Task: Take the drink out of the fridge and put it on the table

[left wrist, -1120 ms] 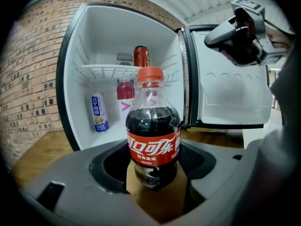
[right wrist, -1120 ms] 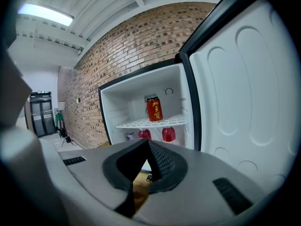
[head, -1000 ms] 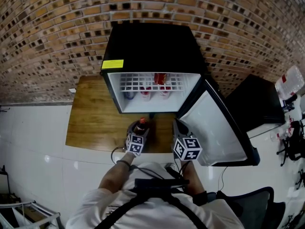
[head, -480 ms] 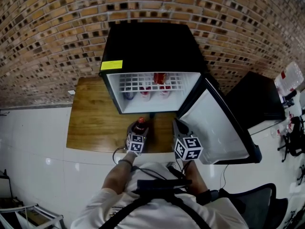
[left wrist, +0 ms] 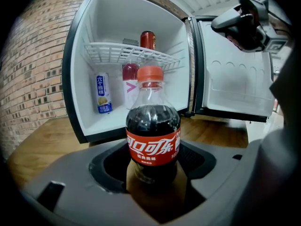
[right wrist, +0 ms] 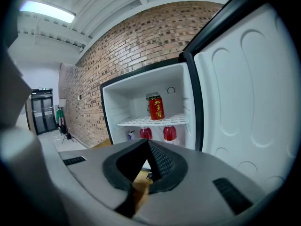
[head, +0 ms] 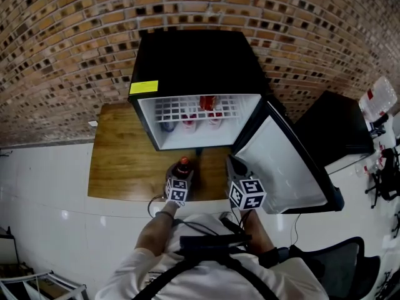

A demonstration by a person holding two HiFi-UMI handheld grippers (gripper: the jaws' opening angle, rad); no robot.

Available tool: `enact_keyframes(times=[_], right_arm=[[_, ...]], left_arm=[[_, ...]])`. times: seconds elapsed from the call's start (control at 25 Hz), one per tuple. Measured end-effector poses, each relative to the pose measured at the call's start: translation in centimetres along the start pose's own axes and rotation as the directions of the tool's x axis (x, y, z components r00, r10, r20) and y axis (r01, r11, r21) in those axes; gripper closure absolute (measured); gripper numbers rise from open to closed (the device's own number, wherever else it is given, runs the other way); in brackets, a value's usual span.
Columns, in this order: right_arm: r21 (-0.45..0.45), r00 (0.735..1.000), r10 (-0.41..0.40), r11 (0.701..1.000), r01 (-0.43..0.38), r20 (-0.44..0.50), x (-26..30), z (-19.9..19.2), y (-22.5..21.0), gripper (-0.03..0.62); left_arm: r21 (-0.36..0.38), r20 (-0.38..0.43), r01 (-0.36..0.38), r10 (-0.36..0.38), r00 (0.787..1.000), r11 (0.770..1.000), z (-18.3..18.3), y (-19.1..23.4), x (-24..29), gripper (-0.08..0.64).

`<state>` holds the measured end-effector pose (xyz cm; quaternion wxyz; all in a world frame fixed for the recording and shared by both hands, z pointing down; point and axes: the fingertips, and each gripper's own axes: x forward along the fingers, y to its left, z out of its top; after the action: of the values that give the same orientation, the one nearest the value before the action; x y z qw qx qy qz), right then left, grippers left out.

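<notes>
Head view: a brick wall, a glossy white floor, and a wooden table (head: 125, 161) carrying an open black fridge (head: 194, 61).
Left gripper view: the left claw (left wrist: 153, 171) is clamped on a round plastic cola bottle (left wrist: 153, 131) over the table.
Right gripper view: the right claw (right wrist: 146, 147) is pressed together and empty.

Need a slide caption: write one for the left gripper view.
Left tongs grip a cola bottle before the open fridge, a red can on its shelf.

Brick wall (right wrist: 131, 46) behind; red can (right wrist: 156, 107) above two pink bottles (right wrist: 169, 133).
</notes>
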<state>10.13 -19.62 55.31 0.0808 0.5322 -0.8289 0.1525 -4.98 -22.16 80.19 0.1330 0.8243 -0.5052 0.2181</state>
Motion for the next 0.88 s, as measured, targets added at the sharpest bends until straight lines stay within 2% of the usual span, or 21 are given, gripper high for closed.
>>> enact_keyframes(times=[0.36,0.52,0.68,0.8,0.88], right_arm=[[-0.001,1.0,0.013,1.0,-0.013,0.004,0.5,0.2,0.4,0.575],[-0.005,1.0,0.02,1.0,-0.02,0.007,0.5,0.4,0.7,0.575],[-0.005,1.0,0.023,1.0,-0.023,0.007,0.6,0.6,0.8,0.575],[0.0,1.0,0.029,1.0,-0.029,0.009,0.8,0.5,0.9,0.575],[0.003,0.999,0.036,0.999,-0.036,0.011,0.9,0.4,1.2,0.575]], left_arm=[[0.056,-0.007,0.003,-0.002,1.0,0.998,-0.8,-0.1,-0.6,0.247],[0.056,0.0,0.007,-0.007,1.0,0.998,-0.8,0.0,-0.4,0.244],[0.015,0.01,0.032,-0.032,0.999,0.999,0.5,-0.1,-1.4,0.181],[0.041,0.035,0.04,-0.041,0.999,0.998,2.0,-0.1,-3.7,0.178],[0.024,0.065,0.035,-0.036,0.997,0.999,3.1,0.2,-5.6,0.18]])
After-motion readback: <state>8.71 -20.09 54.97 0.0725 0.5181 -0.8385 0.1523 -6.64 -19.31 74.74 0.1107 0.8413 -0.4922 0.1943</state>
